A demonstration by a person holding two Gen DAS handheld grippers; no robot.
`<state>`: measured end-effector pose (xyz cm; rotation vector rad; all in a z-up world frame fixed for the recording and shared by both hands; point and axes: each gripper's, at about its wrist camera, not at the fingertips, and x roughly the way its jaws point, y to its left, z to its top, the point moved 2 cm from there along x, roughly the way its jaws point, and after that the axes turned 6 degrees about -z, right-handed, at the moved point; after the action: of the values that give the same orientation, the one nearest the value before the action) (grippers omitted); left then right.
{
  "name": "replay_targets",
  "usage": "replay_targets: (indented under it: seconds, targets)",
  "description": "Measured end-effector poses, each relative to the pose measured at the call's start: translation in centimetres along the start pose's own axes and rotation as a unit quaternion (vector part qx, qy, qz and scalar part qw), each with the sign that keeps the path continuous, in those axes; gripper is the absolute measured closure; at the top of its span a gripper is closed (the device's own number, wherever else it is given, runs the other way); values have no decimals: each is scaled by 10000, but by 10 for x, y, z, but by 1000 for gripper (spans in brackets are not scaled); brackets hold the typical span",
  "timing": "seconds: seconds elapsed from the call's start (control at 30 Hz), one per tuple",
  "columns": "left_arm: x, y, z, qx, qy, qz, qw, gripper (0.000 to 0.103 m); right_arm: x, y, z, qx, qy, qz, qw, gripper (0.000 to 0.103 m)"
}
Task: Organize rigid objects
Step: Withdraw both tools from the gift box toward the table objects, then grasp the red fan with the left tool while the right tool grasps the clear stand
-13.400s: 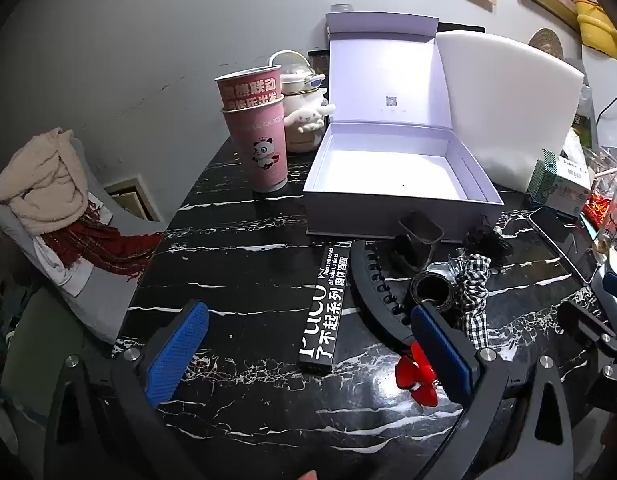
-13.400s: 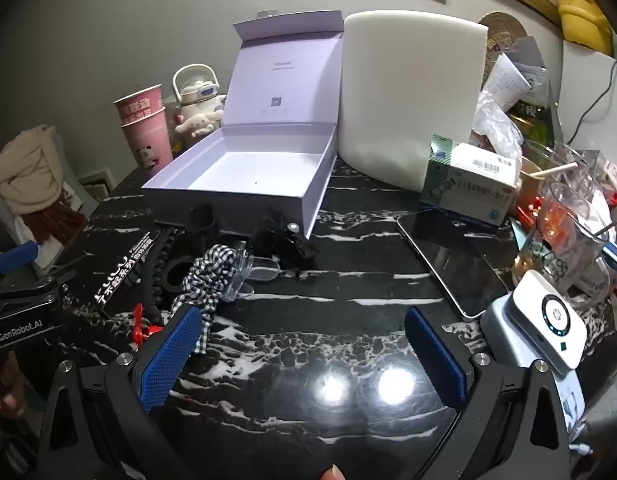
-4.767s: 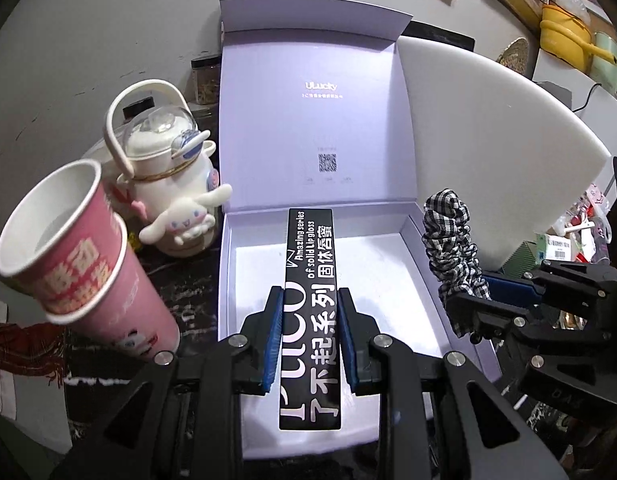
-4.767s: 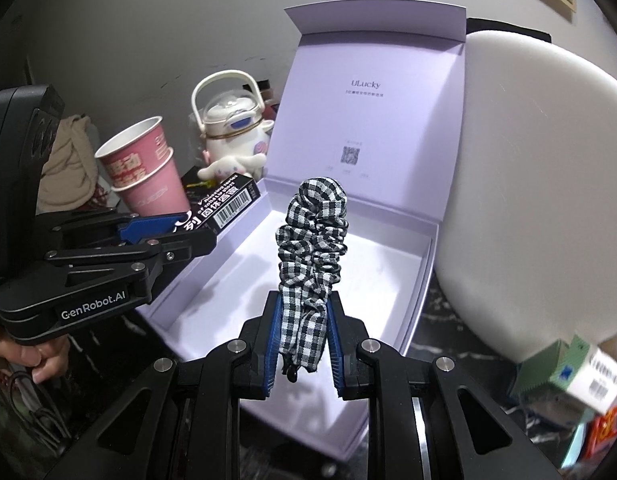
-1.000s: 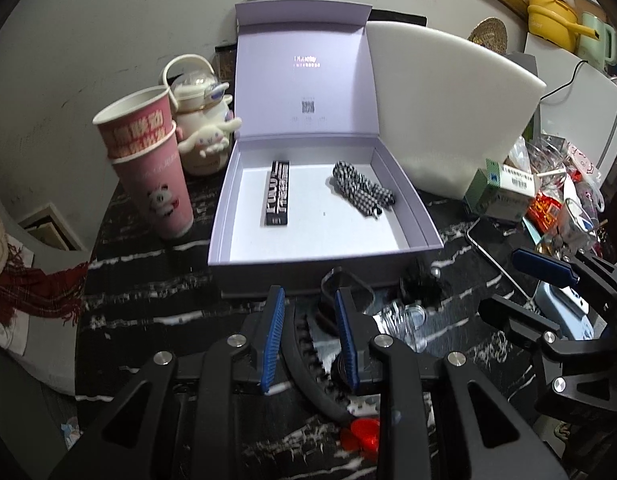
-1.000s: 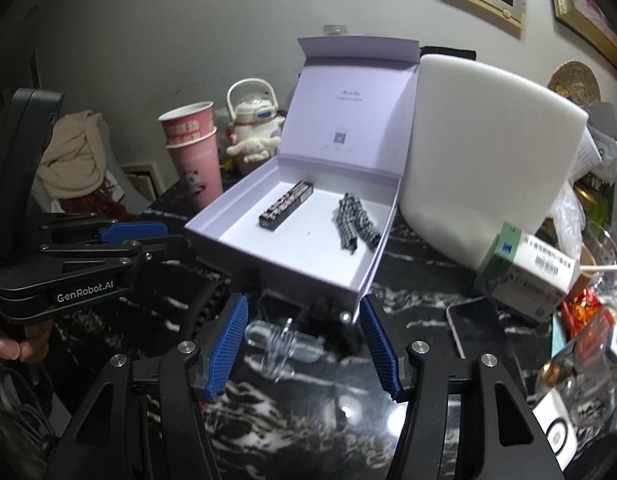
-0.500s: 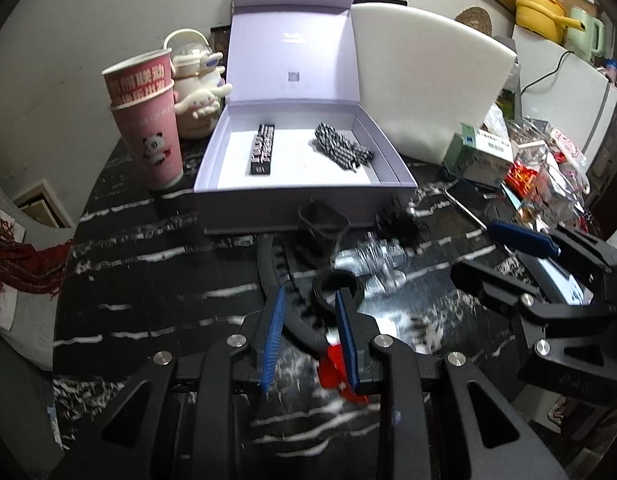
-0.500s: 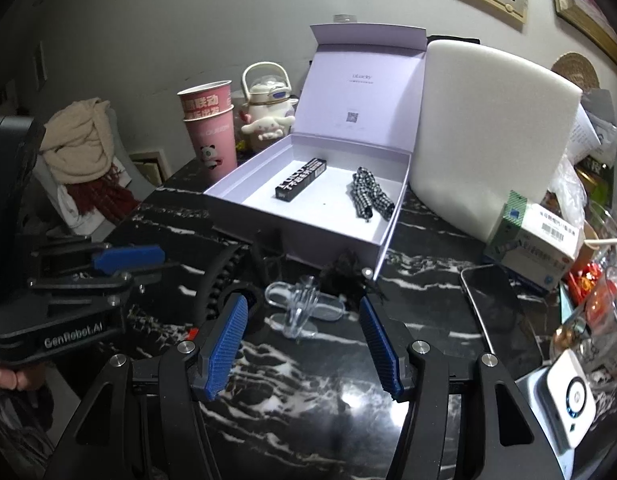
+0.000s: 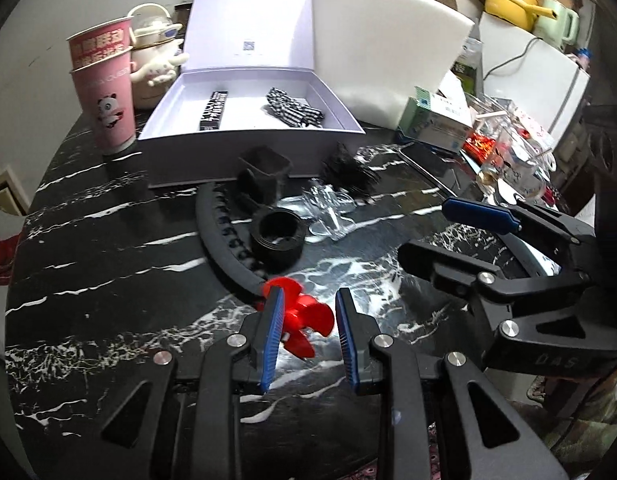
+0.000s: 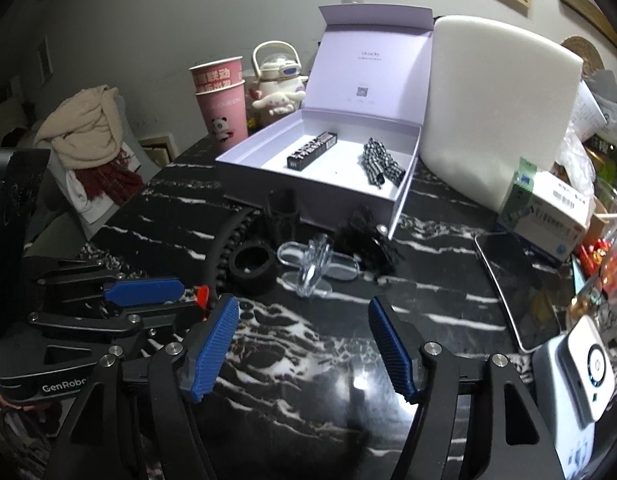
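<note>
lilac box [image 9: 244,148], checked scrunchie [image 9: 294,112], red clip [image 9: 306,318], pink cups [image 9: 106,92]

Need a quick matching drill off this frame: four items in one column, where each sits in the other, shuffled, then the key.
Items:
1. red hair clip
2. checkered scrunchie
3. clear hair claw
4. black rectangular stick box

Places:
A. inside the lavender box, right half
B. on the marble table, ahead of the open right gripper
C. between the fingers of the left gripper
D. inside the lavender box, left half

Pairs: 1-C, 2-A, 3-B, 4-D
</note>
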<state>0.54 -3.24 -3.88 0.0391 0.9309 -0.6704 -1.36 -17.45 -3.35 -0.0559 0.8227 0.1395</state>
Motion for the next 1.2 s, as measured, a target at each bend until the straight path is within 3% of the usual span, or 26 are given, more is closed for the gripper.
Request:
replay_targets:
  seconds: [0.13,0.2,0.3,0.37,0.5,0.87,1.07,1.13,1.17,1.2]
  targets:
    - [3,-3,-5,35,8,37,10000,71,3,-5,-5,85,84,-35,9999,31]
    - [4,-3,-5,24,-32,216,9998,53,5,-7,-7,110,115,-58,9999,30]
    - [2,4,-5,-4,-139,483,9987,37,5,-9,-8,137,125,-125,9997,29]
    - [4,8,-6,-69,-136,479,9987,33,5,-11,-9,163,139,-129,9997,29]
    - [12,11,-6,-179,-31,290,9994,33,6,-13,-9,165,159,-153,9996,28]
    - [31,7,-6,-18,57,910,9958,33,15,-26,-13,313,248,-263,9989,27]
    - [42,8,-10,14,117,771,9970,34,25,-30,-13,354,290,-201,9987,27]
    - [41,7,-11,92,40,808,9967,46,28,-30,-10,322,260,-241,9989,27]
    - [40,7,-11,124,25,815,9966,59,29,-30,-9,315,237,-254,9989,27]
    - [39,7,-12,127,18,775,9969,62,30,-31,-7,317,218,-261,9989,27]
